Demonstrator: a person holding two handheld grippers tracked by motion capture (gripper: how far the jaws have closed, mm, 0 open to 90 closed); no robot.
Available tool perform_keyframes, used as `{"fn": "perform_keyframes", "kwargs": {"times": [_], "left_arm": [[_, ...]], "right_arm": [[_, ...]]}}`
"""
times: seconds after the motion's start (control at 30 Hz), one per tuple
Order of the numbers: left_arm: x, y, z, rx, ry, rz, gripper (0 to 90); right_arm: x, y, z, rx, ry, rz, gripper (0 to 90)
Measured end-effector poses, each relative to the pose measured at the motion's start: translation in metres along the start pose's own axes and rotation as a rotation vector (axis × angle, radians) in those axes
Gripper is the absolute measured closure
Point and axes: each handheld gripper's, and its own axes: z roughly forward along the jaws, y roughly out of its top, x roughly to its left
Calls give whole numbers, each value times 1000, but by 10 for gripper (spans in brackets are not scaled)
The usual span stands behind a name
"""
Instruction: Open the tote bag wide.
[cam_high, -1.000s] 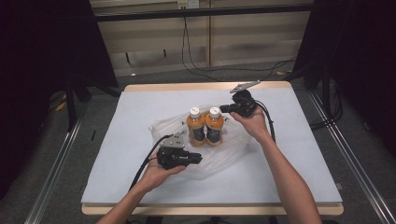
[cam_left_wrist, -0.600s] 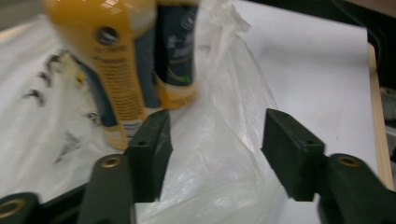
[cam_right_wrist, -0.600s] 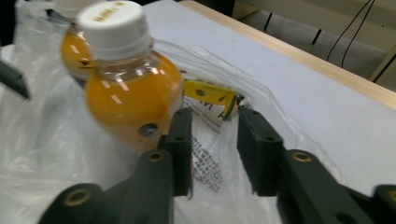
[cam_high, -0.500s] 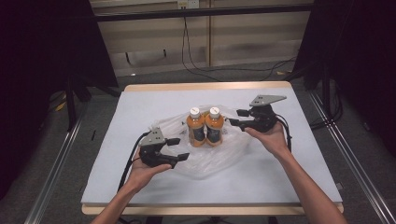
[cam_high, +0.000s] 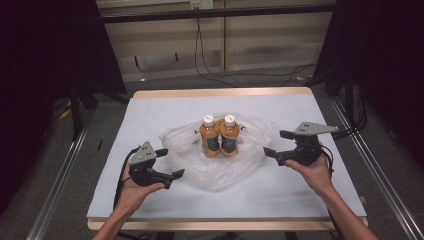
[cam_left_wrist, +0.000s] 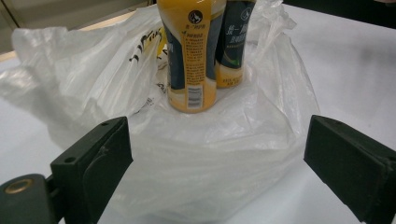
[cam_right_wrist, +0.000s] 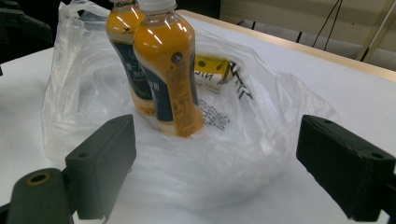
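Observation:
Two orange drink bottles (cam_high: 219, 136) with white caps stand upright side by side inside a crumpled clear plastic bag (cam_high: 215, 165) at the middle of the white table (cam_high: 165, 107). My left gripper (cam_high: 169, 162) sits open at the bag's left edge, nothing between its jaws. My right gripper (cam_high: 278, 143) is open at the bag's right edge, also empty. The left gripper view has the bottles (cam_left_wrist: 189, 56) ahead, beyond the bag (cam_left_wrist: 210, 158). In the right gripper view the bottles (cam_right_wrist: 166, 65) stand ahead with the bag (cam_right_wrist: 224, 154) between the jaws' line.
The table has a wooden rim (cam_high: 220, 92) at the far side. Cables (cam_high: 210, 55) trail on the floor behind it. Metal rails (cam_high: 60, 180) run along both sides of the table. Bare table surface lies in front of and behind the bag.
Both hands have drawn back from the bottles and bag, the left outward to the left and the right outward and nearer. Both grippers now stand open beside the bag.

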Motion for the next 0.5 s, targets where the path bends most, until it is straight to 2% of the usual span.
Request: {"fn": "perform_keyframes", "kwargs": {"times": [0.17,0.2,0.27,0.37,0.43,0.47,0.5], "left_arm": [[5,-13,-8,45,19,-15,57],[7,-17,-10,60,35,-16,57],[9,-23,-15,56,39,-36,57],[14,-33,-22,36,67,-67,54],[18,-38,-27,19,64,-101,50],[18,-41,-29,20,70,-109,50],[17,-43,-32,22,87,-94,50]], "right_arm": [[2,-18,-18,9,-12,27,119],[2,-21,-20,17,-18,23,119],[2,-30,-27,31,-34,39,119],[2,-40,-38,22,-54,58,119],[2,-46,-45,14,-69,67,118],[2,-50,-50,-7,-69,83,119],[3,-53,-54,-17,-69,98,118]]}}
